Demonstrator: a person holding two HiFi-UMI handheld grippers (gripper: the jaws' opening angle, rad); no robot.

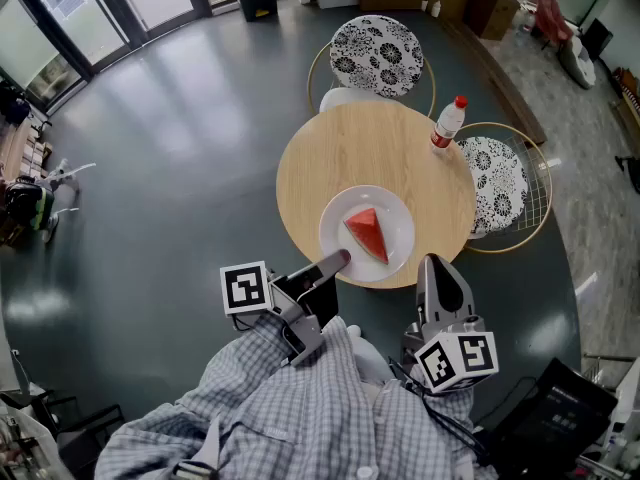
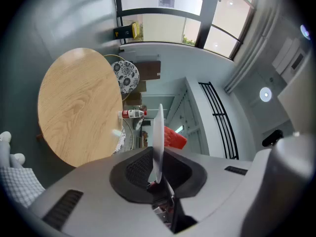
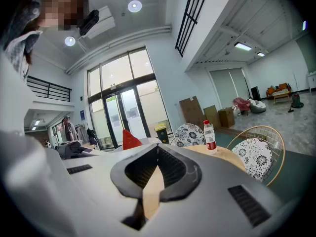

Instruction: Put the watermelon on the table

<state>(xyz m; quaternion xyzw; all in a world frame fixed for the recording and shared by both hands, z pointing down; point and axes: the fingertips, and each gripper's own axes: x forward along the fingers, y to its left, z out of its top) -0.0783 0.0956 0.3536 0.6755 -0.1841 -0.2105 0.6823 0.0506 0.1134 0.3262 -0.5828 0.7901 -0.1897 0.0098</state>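
Observation:
A red watermelon wedge [image 1: 367,233] lies on a white plate [image 1: 396,211] over the near edge of the round wooden table [image 1: 350,148]. My left gripper [image 1: 338,260] is shut on the plate's near-left rim. In the left gripper view the plate [image 2: 158,127] stands edge-on between the jaws, with the watermelon [image 2: 174,137] behind it. Whether the plate rests on the table I cannot tell. My right gripper [image 1: 437,265] hovers at the table's near-right edge, shut and empty. Its own view shows the watermelon [image 3: 129,140] tip to the left, over the gripper's body.
A plastic bottle [image 1: 448,123] with a red cap stands at the table's right edge. Two chairs with patterned cushions [image 1: 377,56] [image 1: 500,183] flank the far and right sides. Dark floor surrounds the table. A black case [image 1: 545,418] sits on the floor at lower right.

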